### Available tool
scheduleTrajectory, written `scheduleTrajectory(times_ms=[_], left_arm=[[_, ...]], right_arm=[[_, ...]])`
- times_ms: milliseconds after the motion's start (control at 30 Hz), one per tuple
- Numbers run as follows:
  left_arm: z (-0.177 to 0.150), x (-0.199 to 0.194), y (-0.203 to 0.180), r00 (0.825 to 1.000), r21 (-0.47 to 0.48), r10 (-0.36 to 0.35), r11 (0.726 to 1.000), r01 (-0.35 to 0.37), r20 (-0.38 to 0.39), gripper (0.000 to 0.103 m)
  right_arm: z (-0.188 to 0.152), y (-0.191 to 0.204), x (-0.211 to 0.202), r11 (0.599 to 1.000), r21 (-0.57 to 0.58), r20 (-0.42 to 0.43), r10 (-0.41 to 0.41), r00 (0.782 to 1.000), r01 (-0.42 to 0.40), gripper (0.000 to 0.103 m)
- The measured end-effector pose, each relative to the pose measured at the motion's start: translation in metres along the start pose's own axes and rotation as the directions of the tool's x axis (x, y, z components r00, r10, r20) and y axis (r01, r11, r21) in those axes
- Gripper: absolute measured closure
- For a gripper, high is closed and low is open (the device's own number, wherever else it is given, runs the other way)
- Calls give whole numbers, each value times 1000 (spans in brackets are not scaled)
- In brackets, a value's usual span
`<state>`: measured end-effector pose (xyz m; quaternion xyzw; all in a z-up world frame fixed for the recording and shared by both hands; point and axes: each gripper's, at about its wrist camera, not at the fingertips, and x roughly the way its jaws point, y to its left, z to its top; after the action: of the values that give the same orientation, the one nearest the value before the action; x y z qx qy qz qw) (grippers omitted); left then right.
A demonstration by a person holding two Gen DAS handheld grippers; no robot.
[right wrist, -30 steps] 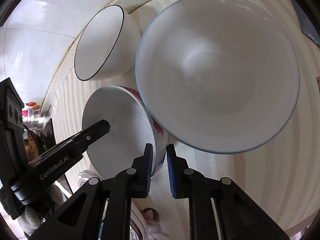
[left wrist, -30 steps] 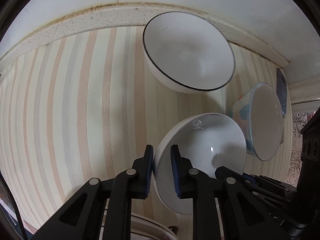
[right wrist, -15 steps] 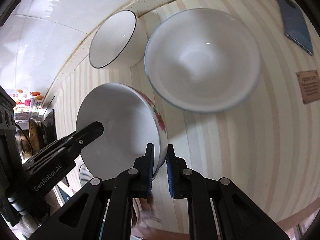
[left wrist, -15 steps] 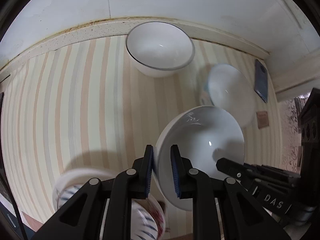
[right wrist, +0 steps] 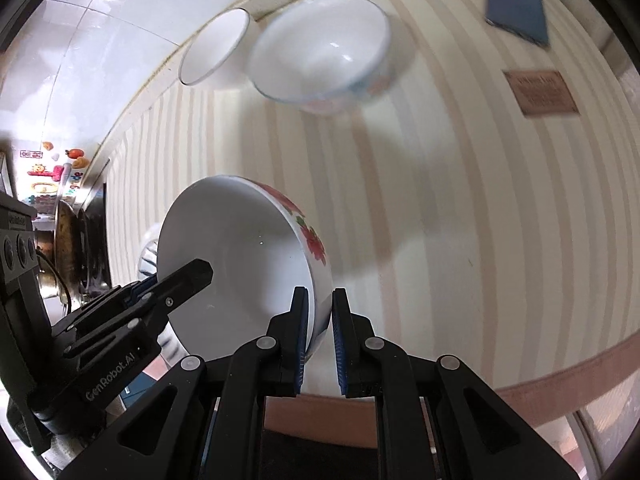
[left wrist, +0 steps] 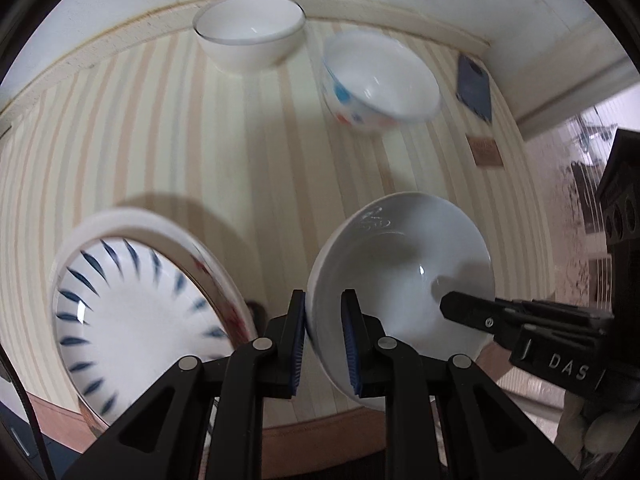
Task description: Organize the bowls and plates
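Observation:
Both grippers hold one white bowl with red flowers outside by opposite rims, lifted and tilted above the striped table. My left gripper [left wrist: 323,336] is shut on its left rim [left wrist: 400,280]. My right gripper [right wrist: 320,334] is shut on its right rim [right wrist: 240,256]. A black-rimmed white bowl [left wrist: 250,36] [right wrist: 214,50] and a blue-and-red dotted bowl [left wrist: 378,84] [right wrist: 320,52] stand at the table's back. A plate with blue dashes [left wrist: 136,320] lies at the near left.
The striped table [left wrist: 160,140] ends in a pinkish front edge [right wrist: 560,372]. A blue phone [left wrist: 474,88] [right wrist: 516,10] and a small brown card [left wrist: 486,152] [right wrist: 540,92] lie at the right. A white tiled wall runs behind.
Both grippers have drawn back and up with the flowered bowl, away from the two back bowls. The blue-dashed plate has come fully into the left wrist view.

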<state>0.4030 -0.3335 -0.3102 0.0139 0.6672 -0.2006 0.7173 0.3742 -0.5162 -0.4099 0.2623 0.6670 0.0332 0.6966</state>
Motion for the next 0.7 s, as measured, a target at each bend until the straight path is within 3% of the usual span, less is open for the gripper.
scheduleTrajectory(times_ms=[333,700], left_arm=[[-23,35,-23,997,49,28,999,-24,-77,88],[-20,54,-40,994,65,66,996,-61,-91,88]], right_arm=[[-39,-50,16,999,27,-51,-18,999,20,90],[-40,-65,33,999,39,-64,-9,998,12,90]])
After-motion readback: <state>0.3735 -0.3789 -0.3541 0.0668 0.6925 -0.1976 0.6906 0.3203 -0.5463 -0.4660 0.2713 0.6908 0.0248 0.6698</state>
